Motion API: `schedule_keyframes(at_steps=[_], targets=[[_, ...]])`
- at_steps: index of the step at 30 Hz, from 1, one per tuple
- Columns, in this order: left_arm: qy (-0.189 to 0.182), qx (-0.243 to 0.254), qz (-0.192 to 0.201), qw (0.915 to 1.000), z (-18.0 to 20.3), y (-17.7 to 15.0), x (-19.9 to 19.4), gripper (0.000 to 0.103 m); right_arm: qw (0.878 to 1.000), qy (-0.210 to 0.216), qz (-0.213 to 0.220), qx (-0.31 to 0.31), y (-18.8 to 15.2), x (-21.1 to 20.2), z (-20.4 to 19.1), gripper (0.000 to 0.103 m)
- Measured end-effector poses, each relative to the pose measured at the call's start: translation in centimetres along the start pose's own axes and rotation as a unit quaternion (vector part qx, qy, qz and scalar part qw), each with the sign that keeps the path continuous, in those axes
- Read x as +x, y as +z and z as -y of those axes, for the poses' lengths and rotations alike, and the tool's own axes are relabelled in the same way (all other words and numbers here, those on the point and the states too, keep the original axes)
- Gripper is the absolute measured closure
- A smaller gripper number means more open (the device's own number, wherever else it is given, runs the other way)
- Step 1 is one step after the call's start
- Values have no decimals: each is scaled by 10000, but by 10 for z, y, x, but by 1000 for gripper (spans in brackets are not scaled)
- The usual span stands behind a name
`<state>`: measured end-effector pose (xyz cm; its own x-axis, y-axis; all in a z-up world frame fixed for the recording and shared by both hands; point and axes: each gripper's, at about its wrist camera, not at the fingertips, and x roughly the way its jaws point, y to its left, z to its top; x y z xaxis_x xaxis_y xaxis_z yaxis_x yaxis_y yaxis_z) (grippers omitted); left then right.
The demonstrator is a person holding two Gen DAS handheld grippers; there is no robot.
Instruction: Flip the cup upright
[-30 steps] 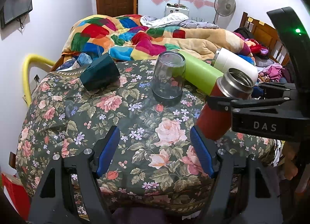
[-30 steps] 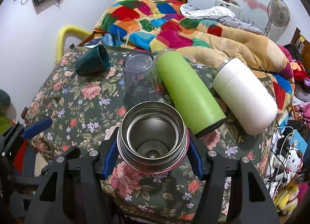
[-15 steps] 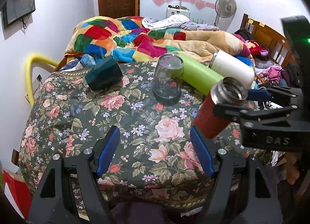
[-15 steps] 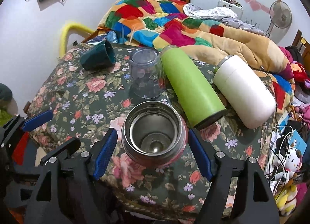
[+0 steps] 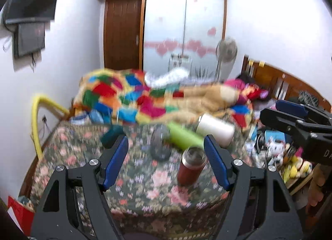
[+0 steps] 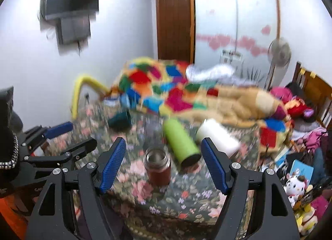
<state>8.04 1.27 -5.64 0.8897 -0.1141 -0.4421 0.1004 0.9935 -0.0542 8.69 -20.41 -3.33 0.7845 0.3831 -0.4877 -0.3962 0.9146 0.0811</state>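
Both frames are motion-blurred. The left gripper [image 5: 166,161] and the right gripper [image 6: 164,164] each have their jaws spread wide, holding and touching nothing. The red steel cup [image 6: 157,166] stands upright on the floral worktop [image 6: 186,196], its long axis vertical and its open mouth up, near the front edge. Behind it lie a green bottle [image 6: 180,143] and a white bottle [image 6: 216,137] on their sides, beside a clear glass [image 5: 159,145] and a dark green mug [image 6: 120,120]. Bare cloth surrounds the cup.
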Motion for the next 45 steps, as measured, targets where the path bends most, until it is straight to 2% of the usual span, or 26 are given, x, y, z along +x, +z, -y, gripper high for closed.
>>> schedule_keyframes(at_steps=[3, 7, 12, 15, 16, 23, 45], targets=[[17, 33, 543, 9985, 7, 14, -34, 21, 9986, 15, 523, 100, 6, -35, 0, 31], [4, 59, 1089, 9940, 15, 24, -73, 19, 9930, -26, 1170, 145, 11, -75, -6, 31], [61, 33, 1584, 9874, 24, 23, -107, 13, 9876, -6, 1545, 261, 7, -93, -11, 30], [290, 80, 1782, 9835, 30, 18, -119, 5, 9860, -132, 1640, 281, 2, -95, -15, 28], [352, 91, 1813, 9828, 31, 16, -121, 0, 9855, -180, 1662, 289, 0, -94, -18, 25], [548, 108, 1739, 9832, 39, 3, -123, 0, 9844, -486, 1677, 212, -15, -97, -21, 0], [542, 67, 1617, 9853, 36, -1, -120, 0, 9863, -518, 1559, 176, -27, -106, -19, 0]])
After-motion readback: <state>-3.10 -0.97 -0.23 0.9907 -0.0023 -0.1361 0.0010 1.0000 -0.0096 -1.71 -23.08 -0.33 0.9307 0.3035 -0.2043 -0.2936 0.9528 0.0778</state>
